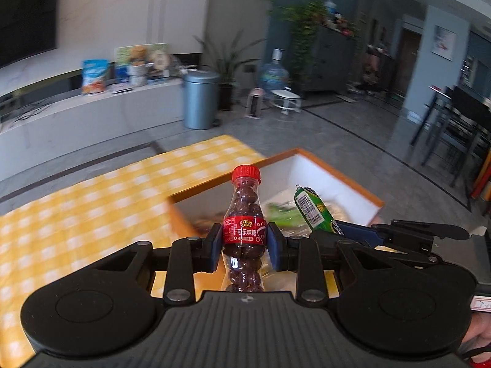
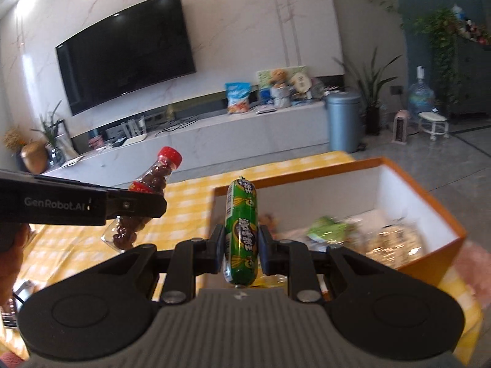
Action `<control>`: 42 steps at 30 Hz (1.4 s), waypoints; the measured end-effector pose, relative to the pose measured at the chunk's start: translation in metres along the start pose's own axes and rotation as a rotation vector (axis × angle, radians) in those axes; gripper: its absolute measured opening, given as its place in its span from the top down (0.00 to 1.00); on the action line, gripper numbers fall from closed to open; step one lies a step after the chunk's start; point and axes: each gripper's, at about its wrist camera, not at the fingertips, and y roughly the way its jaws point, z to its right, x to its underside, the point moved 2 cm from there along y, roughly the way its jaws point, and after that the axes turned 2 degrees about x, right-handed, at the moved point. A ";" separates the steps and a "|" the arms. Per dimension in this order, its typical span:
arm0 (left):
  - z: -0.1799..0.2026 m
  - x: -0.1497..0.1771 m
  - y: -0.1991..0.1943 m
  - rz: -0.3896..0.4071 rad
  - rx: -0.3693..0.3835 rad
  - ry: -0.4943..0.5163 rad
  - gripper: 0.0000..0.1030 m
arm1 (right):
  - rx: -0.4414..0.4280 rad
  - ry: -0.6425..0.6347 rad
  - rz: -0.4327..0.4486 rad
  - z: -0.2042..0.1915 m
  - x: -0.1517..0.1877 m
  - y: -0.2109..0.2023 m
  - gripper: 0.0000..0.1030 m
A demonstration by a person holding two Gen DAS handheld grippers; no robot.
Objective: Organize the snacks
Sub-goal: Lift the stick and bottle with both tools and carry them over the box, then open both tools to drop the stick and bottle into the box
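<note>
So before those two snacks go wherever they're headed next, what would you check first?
1. Left gripper clamped on the candy bottle: ok.
2. Right gripper clamped on the green sausage: ok.
3. Bottle's red cap on: ok.
4. Orange box open on top: ok.
5. Free space left in the box: cannot tell, contents are blurred.
6. Grippers apart from each other: ok, though close.

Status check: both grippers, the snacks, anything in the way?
Left gripper shut on candy bottle. Right gripper shut on green sausage. Both held near the orange box, which has snacks inside. Nothing in the way.
</note>
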 end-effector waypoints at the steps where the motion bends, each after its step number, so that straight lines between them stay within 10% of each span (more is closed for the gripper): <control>1: 0.007 -0.005 0.008 -0.009 0.012 0.007 0.67 | 0.020 0.000 0.005 0.010 -0.002 -0.002 0.80; 21: 0.048 -0.055 0.168 -0.209 0.151 0.008 0.67 | 0.150 0.048 -0.150 0.178 -0.028 0.062 0.80; 42: 0.026 -0.050 0.240 -0.356 0.166 -0.083 0.67 | 0.132 -0.169 -0.308 0.167 -0.043 0.155 0.79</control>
